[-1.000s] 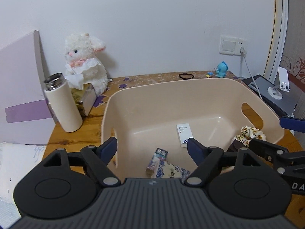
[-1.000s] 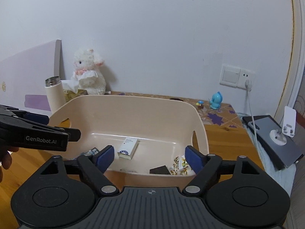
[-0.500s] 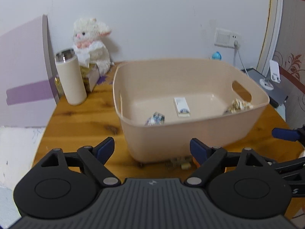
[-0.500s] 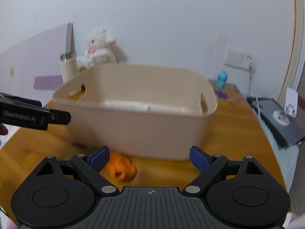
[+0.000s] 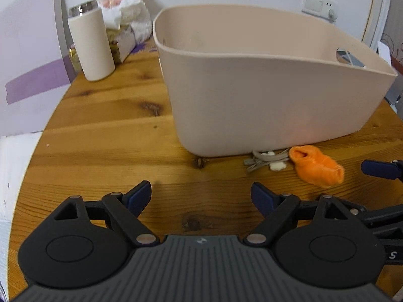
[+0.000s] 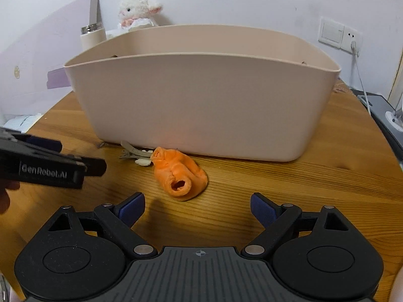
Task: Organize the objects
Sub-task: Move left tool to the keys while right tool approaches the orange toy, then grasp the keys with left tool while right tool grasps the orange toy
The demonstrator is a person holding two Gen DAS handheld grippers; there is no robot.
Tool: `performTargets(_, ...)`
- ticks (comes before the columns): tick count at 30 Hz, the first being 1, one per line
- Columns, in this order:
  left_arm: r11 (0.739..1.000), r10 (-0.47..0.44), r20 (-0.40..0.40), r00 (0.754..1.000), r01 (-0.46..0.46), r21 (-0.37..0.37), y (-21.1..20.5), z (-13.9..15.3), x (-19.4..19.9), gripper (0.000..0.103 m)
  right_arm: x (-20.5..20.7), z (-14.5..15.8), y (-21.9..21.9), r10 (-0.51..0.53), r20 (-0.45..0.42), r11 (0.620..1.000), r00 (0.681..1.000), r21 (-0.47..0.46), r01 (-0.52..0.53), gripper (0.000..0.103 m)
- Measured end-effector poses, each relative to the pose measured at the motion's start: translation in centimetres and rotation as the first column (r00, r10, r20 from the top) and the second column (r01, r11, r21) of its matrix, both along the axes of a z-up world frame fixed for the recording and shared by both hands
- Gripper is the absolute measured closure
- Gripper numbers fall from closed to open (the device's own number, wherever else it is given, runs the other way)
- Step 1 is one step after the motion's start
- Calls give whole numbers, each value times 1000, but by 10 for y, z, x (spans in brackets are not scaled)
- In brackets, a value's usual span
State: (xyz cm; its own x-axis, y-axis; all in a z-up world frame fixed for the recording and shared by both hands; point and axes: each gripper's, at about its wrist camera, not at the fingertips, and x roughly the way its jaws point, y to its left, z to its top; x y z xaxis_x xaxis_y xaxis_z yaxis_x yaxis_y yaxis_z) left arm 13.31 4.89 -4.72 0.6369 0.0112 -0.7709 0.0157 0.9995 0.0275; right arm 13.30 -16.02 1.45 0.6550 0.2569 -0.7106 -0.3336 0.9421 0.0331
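Orange rolled sock (image 6: pixel 180 176) lies on the wooden table (image 5: pixel 100 136) near its front edge, just in front of the beige bin (image 6: pixel 201 100), not touching my fingers. Beside it, against the bin's base, a grey hair clip (image 6: pixel 134 154) with small white bits; it looks to be touching the sock's far end, can't tell for sure. My right gripper (image 6: pixel 197 207) hangs low over the table just short of the sock, fingers spread wide, nothing between them. My left gripper (image 5: pixel 201 195) is to the left of the sock, fingers also spread, empty, over bare wood. Bin contents hidden from both views. Toward the table's back left corner: cream thermos (image 5: pixel 90 42), tissue box (image 5: pixel 123 41), white plush lamb (image 5: pixel 126 2). Wall socket (image 6: pixel 340 34) with a cable on the right, behind the bin.
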Motion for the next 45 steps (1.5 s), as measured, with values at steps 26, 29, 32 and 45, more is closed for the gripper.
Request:
performTargets(26, 993, -42, -1, 999, 42, -108, -36, -2, 28, 16, 24, 10, -54, -133, 6, 989, 991, 67, 133, 15)
performTargets(29, 994, -42, 0, 999, 42, -102, -34, -2, 32, 16, 22, 13, -47, -87, 12, 993, 996, 75, 86, 15)
performTargets(32, 988, -36, -24, 999, 32, -151, -30, -4, 38, 15, 23, 11, -34, -39, 9, 997, 999, 70, 39, 15)
performTargets(45, 1000, 16, 30, 999, -15, -17, -48, -10, 38, 43, 24, -1, -5, 43, 51, 999, 998, -10, -42, 58)
